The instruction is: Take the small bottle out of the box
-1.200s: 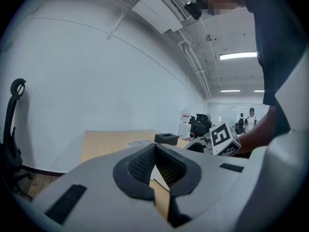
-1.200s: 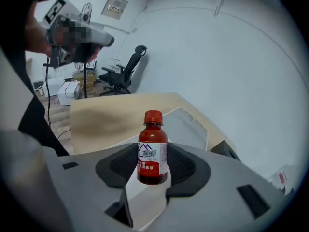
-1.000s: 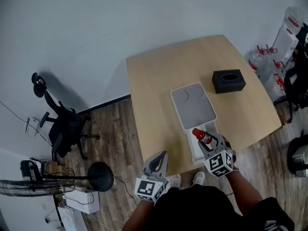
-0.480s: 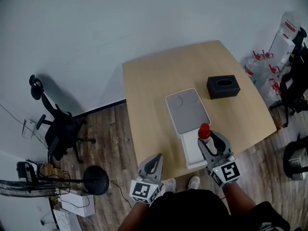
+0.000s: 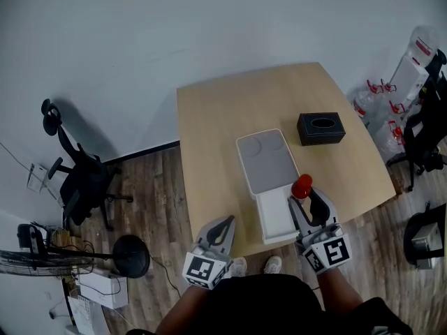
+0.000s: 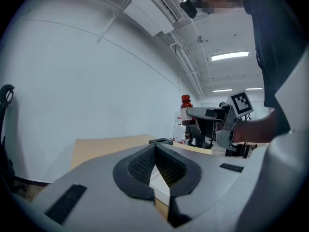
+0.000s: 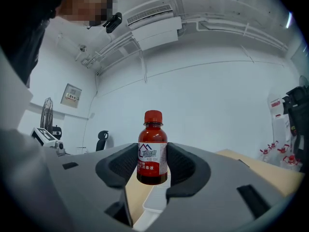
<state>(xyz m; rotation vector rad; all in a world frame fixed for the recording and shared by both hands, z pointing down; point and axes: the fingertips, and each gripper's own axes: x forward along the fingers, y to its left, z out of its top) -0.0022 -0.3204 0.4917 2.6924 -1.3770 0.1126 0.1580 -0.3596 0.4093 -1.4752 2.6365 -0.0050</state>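
1. The small bottle [image 7: 152,151] stands upright between the two pads of the right tongs [image 5: 308,202]. They are closed on its labelled middle part, so they grip it from both sides.
2. The bottle is dark red-brown with a red cap and a white label. Its bottom touches nothing. It is in the air, above the right edge of the near half of the white box [image 5: 274,223].
3. The left tongs [image 5: 222,227] are closed, pad against pad, with nothing between them. They hover at the near edge of the bench [image 5: 216,128], to the left of the white box and apart from it.
4. The white box lies on the near part of the bench, with its long side running from near to far. Its far half shows a grey face and its near half is white.
5. A black box [image 5: 320,128] with an oval opening on top lies farther away and to the right, well apart from the white box.
6. The bench has a light wooden top and stands against a plain white wall. The floor [image 5: 154,187] has dark wooden planks.
7. On the floor at the left stands a black office chair [image 5: 80,180]. Nearer to the person there is a fan [image 5: 42,262]. At the far right are some clear plastic bottles [image 5: 377,114].
8. The count: one small bottle, one white box, one black box, two tongs, one bench, one office chair and one fan.
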